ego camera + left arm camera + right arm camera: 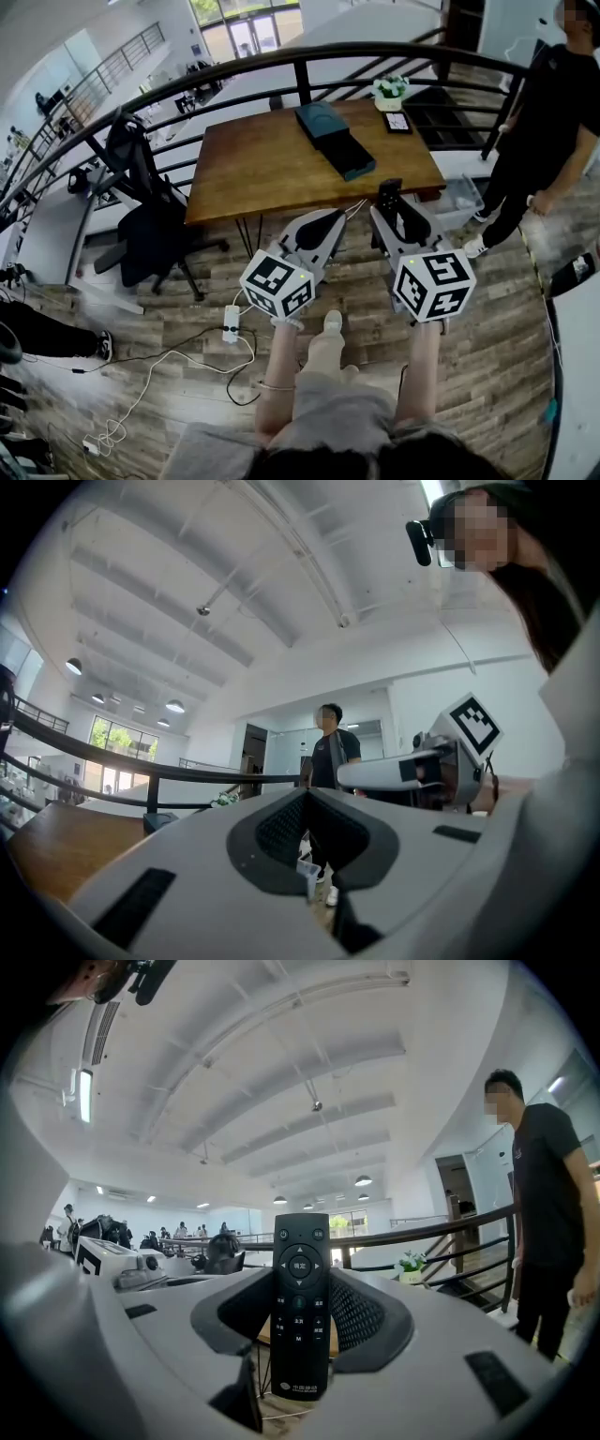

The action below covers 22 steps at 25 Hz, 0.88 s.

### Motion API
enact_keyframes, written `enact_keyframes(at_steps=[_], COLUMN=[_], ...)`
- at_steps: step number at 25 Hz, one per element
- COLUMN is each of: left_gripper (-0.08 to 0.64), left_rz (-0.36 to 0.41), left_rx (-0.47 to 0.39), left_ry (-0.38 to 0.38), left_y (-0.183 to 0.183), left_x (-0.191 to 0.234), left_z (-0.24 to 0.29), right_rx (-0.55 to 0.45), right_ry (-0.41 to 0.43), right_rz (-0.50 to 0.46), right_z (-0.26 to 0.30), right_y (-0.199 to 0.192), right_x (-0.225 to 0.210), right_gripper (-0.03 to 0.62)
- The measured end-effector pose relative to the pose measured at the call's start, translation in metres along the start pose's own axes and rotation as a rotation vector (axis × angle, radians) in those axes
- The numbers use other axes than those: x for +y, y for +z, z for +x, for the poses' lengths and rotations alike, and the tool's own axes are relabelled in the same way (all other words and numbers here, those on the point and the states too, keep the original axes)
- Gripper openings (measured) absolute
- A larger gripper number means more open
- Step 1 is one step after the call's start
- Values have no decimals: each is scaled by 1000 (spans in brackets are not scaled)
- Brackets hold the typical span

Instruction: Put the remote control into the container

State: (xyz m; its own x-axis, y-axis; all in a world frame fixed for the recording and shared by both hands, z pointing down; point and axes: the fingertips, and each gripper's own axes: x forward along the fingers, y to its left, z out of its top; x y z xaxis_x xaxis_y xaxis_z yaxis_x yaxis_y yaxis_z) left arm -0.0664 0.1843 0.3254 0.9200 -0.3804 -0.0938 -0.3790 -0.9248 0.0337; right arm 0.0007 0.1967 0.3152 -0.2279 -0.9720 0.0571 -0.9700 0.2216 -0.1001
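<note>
A black remote control point(300, 1354) stands upright between the jaws of my right gripper point(302, 1283), which is shut on its sides and holds it in the air. From the head view the remote point(389, 192) sticks up from my right gripper point(390, 208) just short of the wooden table's point(253, 169) near edge. The container, a dark teal box point(320, 118) with a long dark tray point(348, 156) against it, lies on the table's far right part. Beside the right gripper, my left gripper point(356, 206) point(314, 883) points level at the table, jaws together and empty.
A small potted plant point(390, 90) and a flat dark tablet point(397, 122) sit at the table's far right corner. A black railing point(309, 56) curves behind. An office chair point(141, 225) stands left, a person point(544, 122) and a clear bin point(459, 199) right. A power strip point(231, 323) lies on the floor.
</note>
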Motion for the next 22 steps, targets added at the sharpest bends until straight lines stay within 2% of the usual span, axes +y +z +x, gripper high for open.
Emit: enact_keyframes(at_steps=[10, 22], left_gripper=[3, 3], left_rz=[-5, -7], left_rx=[24, 21], left_ry=[21, 37], left_y=[-2, -1], left_x=[46, 104], left_z=[35, 70], right_rx=[12, 45], right_ry=[10, 54], right_rz=[20, 8], right_z=[55, 127], right_y=[9, 11], right_x=[-36, -56], right_gripper=[196, 196])
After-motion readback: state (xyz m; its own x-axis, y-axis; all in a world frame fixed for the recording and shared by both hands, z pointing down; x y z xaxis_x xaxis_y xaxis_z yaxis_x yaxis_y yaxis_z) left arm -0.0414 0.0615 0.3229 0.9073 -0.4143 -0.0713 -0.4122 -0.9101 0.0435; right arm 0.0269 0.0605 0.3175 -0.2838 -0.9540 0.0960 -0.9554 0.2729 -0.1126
